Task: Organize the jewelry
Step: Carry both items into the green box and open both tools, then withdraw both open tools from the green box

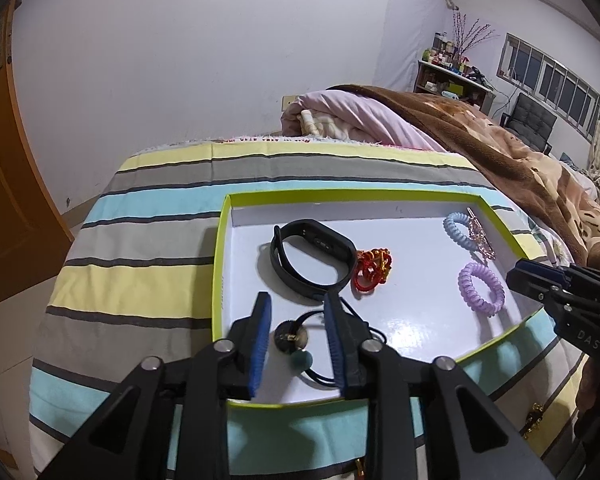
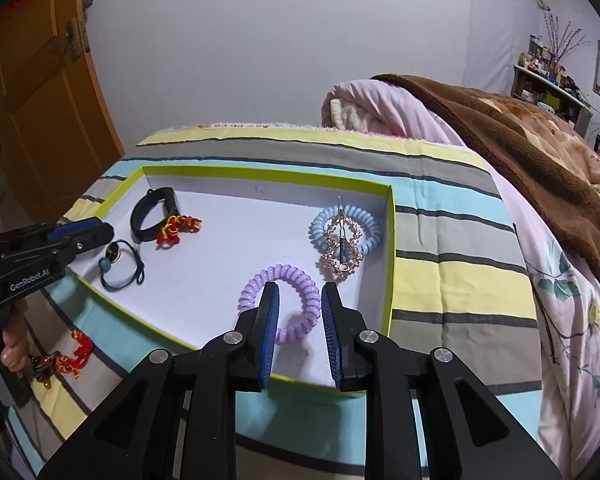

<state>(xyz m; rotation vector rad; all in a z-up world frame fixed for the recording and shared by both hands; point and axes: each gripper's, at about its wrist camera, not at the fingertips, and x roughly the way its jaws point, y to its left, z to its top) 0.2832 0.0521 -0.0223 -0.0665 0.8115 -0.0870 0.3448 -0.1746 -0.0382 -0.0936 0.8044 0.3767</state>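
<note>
A shallow white box with a lime rim lies on the striped bed. In it are a black wristband, a red-gold knot ornament, a black hair tie with a round charm and teal bead, a purple coil tie, a blue coil tie and a rose-gold clip. My left gripper is open above the black hair tie. My right gripper is open over the purple coil tie.
A second red-gold ornament lies on the striped cover outside the box, near the left hand. A pink quilt and a brown blanket are piled behind the box. An orange door stands at left.
</note>
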